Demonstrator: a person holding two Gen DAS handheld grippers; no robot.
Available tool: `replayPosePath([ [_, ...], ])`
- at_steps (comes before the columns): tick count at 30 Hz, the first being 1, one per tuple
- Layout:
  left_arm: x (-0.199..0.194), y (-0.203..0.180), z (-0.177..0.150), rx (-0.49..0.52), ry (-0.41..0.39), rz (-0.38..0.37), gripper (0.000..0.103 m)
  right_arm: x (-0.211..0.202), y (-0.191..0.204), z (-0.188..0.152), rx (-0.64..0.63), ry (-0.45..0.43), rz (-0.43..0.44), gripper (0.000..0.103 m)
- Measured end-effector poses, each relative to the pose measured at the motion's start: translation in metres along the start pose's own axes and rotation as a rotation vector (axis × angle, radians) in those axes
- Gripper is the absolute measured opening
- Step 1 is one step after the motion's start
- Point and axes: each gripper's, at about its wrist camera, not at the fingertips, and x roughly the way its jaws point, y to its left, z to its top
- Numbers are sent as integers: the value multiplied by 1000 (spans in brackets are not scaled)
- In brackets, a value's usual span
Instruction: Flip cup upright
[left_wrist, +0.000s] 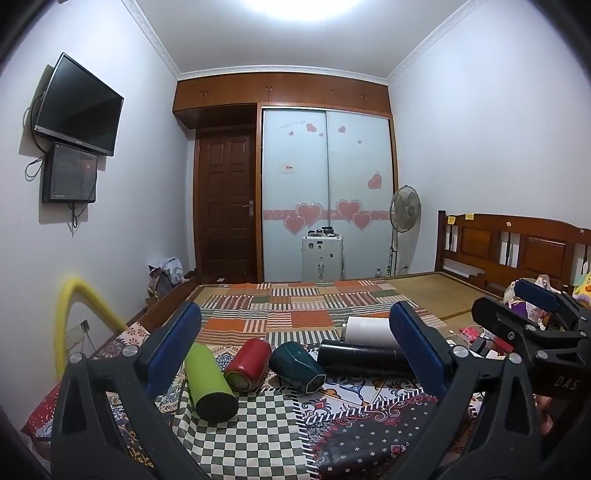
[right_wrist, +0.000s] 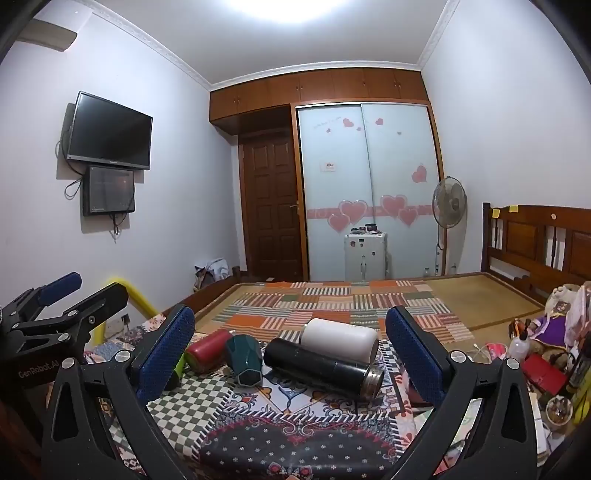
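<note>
Several cups lie on their sides in a row on the patterned cloth: a green tumbler (left_wrist: 209, 382), a red cup (left_wrist: 246, 363), a dark teal faceted cup (left_wrist: 297, 365), a black flask (left_wrist: 360, 358) and a white cup (left_wrist: 369, 329). In the right wrist view I see the red cup (right_wrist: 208, 349), teal cup (right_wrist: 245, 360), black flask (right_wrist: 321, 363) and white cup (right_wrist: 340, 339). My left gripper (left_wrist: 295, 350) is open, short of the row. My right gripper (right_wrist: 290, 354) is open too, nothing between its fingers.
The cloths cover a bed (left_wrist: 424, 291) with a wooden headboard (left_wrist: 517, 247) at right. Clutter and toys (right_wrist: 546, 332) sit at the right edge. A yellow tube (left_wrist: 79, 295) curves at left. The right gripper (left_wrist: 532, 325) shows in the left wrist view.
</note>
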Motion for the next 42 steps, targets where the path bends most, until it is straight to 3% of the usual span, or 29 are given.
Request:
replayPosePath([
  [42, 2, -2, -4, 12, 4, -3, 103, -1, -2, -2, -3, 4, -4, 103],
])
